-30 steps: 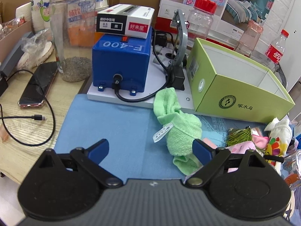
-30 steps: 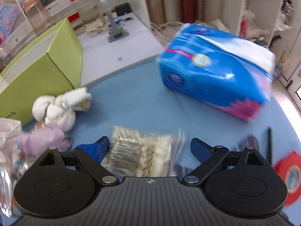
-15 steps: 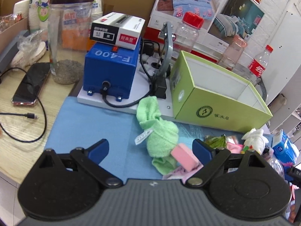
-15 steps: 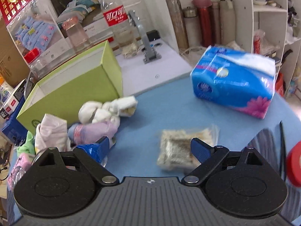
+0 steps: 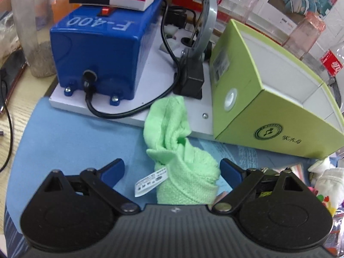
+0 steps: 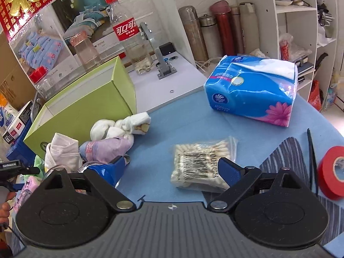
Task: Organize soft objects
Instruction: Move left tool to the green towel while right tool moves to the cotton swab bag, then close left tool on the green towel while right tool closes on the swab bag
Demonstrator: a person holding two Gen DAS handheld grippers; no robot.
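Note:
My left gripper [image 5: 172,169] is open, its jaws on either side of a rolled green sock [image 5: 182,167] with a white tag, lying on the blue mat. An open green box [image 5: 268,99] stands just right of the sock; it also shows in the right wrist view [image 6: 86,107]. My right gripper [image 6: 172,167] is open and empty above the mat. In front of the box lie a knotted white sock [image 6: 120,126], a lilac sock [image 6: 107,150] and a white cloth [image 6: 62,150]. A bag of cotton swabs [image 6: 202,161] lies by the right fingertip.
A blue F-400 machine [image 5: 101,51] with cable and a metal lever stand behind the sock on a white base. A blue tissue pack [image 6: 251,94], red tape roll [image 6: 333,172] and black stick lie at right. Bottles, jars and flasks stand behind.
My left gripper has moved forward and down so the green sock now lies between its jaws. My right gripper has pulled back and up from the swab bag.

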